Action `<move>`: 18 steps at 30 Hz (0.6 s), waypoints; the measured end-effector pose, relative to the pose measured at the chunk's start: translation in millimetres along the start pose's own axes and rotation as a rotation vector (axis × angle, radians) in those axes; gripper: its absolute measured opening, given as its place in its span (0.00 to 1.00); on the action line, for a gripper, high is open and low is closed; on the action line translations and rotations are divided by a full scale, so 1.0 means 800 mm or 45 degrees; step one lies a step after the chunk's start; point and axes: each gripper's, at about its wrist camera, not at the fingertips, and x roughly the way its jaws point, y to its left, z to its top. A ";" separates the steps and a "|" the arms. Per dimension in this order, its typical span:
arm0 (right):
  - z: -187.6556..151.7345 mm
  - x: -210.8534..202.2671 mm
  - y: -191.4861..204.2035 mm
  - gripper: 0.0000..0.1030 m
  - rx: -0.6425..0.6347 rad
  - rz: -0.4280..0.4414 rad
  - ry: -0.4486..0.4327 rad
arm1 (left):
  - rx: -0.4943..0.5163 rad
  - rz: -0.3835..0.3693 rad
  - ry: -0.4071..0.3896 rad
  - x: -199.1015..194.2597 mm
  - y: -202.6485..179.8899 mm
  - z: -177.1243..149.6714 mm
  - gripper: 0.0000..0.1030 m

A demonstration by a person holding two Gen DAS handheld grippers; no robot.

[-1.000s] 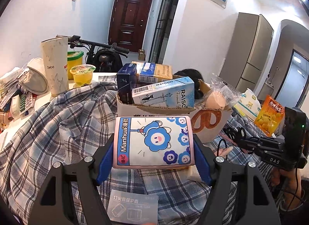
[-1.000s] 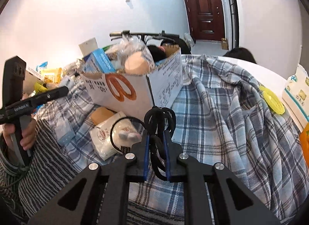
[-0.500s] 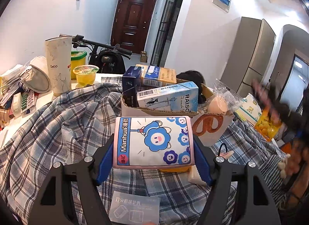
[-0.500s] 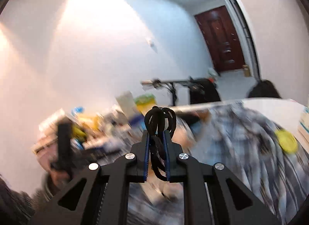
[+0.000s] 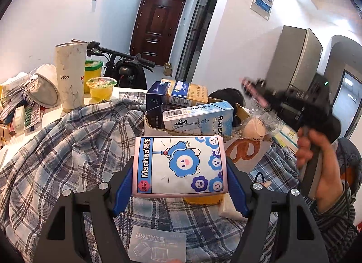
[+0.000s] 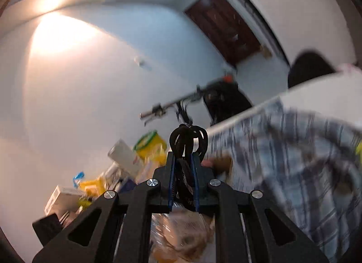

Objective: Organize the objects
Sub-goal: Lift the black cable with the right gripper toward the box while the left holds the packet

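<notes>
Holding the pink tissue pack (image 5: 178,165) by its two short ends, our left tongs (image 5: 181,186) are clamped on it above the plaid cloth (image 5: 67,150) that drapes the counter, just before the cardboard box (image 5: 246,152). We judge the pack light and soft, its film wrapper slippery, so the end-to-end hold suits it; a harder squeeze would only buckle it. Our right tongs (image 6: 183,172) are pressed together on a bundle of black hair ties (image 6: 187,138), limp and springy, likely to slip out if pinched near a loop's tip. The right view is badly smeared, so the items under those tongs are hard to make out, and how much room the box has left is hidden by the cartons in it.
</notes>
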 end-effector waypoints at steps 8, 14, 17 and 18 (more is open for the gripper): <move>-0.006 0.003 0.000 0.12 -0.021 -0.063 0.007 | -0.010 -0.004 -0.001 -0.001 0.000 -0.003 0.72; -0.007 0.003 -0.003 0.12 -0.016 -0.061 0.021 | -0.037 0.000 0.021 0.003 0.005 -0.003 0.72; -0.010 0.006 0.000 0.14 -0.024 -0.074 0.047 | -0.035 -0.003 0.018 0.002 0.005 -0.003 0.72; -0.011 0.009 0.001 0.16 -0.030 -0.081 0.060 | -0.031 -0.001 0.018 0.002 0.004 -0.004 0.72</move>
